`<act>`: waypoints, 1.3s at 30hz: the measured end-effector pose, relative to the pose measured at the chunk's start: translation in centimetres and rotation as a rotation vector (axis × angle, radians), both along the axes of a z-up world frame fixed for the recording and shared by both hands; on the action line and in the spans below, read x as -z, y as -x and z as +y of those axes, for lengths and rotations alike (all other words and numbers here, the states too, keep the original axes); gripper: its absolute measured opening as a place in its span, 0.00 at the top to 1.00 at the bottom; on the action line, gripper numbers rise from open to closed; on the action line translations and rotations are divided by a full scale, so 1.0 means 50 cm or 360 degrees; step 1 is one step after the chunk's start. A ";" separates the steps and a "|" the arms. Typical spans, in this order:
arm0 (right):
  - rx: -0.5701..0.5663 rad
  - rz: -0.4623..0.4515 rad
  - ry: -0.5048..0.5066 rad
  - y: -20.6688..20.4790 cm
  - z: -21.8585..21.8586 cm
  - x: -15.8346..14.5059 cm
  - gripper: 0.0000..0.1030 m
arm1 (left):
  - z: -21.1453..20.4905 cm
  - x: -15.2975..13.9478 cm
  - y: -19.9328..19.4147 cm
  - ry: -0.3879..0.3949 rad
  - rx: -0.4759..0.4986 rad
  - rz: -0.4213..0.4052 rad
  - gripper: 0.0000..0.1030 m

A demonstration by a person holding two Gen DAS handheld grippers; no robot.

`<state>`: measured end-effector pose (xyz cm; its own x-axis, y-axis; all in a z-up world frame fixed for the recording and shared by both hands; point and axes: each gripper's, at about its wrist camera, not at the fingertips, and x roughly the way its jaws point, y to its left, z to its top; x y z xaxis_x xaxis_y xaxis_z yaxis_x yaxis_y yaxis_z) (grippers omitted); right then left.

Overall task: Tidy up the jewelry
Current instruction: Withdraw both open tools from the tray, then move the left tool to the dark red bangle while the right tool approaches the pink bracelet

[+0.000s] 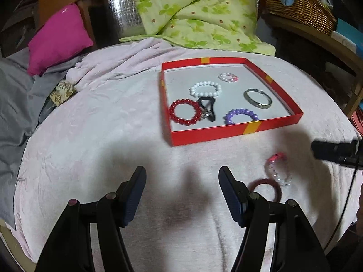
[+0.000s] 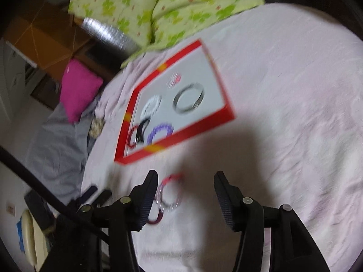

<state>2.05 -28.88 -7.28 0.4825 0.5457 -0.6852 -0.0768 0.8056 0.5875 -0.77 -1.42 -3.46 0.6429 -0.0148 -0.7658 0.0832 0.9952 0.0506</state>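
Observation:
A shallow red tray [image 1: 226,133] on the pink bedspread holds a red bead bracelet [image 1: 185,112], a white one [image 1: 205,89], a purple one [image 1: 240,115], a silver bangle [image 1: 257,98], a small pink-white bracelet [image 1: 228,77] and a black clip [image 1: 207,111]. In front of the tray lie a clear bead bracelet with a pink part [image 1: 278,167] and a dark red bangle [image 1: 266,184]. My left gripper [image 1: 182,170] is open over bare cloth, left of both. In the blurred right wrist view, my right gripper [image 2: 186,173] is open above the clear bracelet [image 2: 170,190], which lies by its left finger; the bangle [image 2: 156,219] shows behind that finger.
A green leaf-print quilt [image 1: 195,11] lies behind the tray. A magenta pillow [image 1: 56,38] and grey cloth [image 1: 15,104] are at the left, with a small patterned pouch [image 1: 62,91]. A wicker basket [image 1: 299,6] stands at the back right. The bed's edge curves away at both sides.

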 end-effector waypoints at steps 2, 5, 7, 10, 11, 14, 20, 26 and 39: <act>-0.0067 0.0013 0.0077 -0.005 0.032 0.009 0.68 | 0.003 0.003 -0.001 -0.0005 -0.0008 0.0008 0.35; -0.0147 -0.0011 0.0224 -0.010 0.082 0.017 0.69 | 0.000 0.005 -0.002 -0.0014 0.0008 0.0010 0.35; -0.0165 -0.0016 0.0304 -0.013 0.101 0.024 0.69 | -0.007 0.007 -0.002 -0.0022 0.0029 0.0015 0.35; -0.0178 -0.0040 0.0518 -0.016 0.132 0.040 0.84 | -0.018 0.009 -0.003 -0.0034 0.0070 0.0018 0.35; -0.0177 -0.0068 0.0565 -0.015 0.135 0.037 0.91 | -0.022 0.009 -0.002 -0.0034 0.0087 0.0020 0.35; -0.0128 -0.0135 0.0613 -0.008 0.121 0.019 0.92 | -0.036 0.010 0.003 -0.0029 0.0152 0.0023 0.35; 0.0057 -0.0092 0.0567 -0.016 0.029 0.006 0.92 | -0.083 0.020 0.022 -0.0017 0.0400 0.0068 0.35; 0.0030 0.0093 0.0371 -0.028 -0.008 0.030 0.80 | -0.120 0.051 0.017 -0.0008 0.0539 0.0172 0.36; 0.0021 0.0040 0.0358 -0.028 -0.012 0.026 0.66 | -0.142 0.082 -0.007 0.0094 0.0595 0.0280 0.93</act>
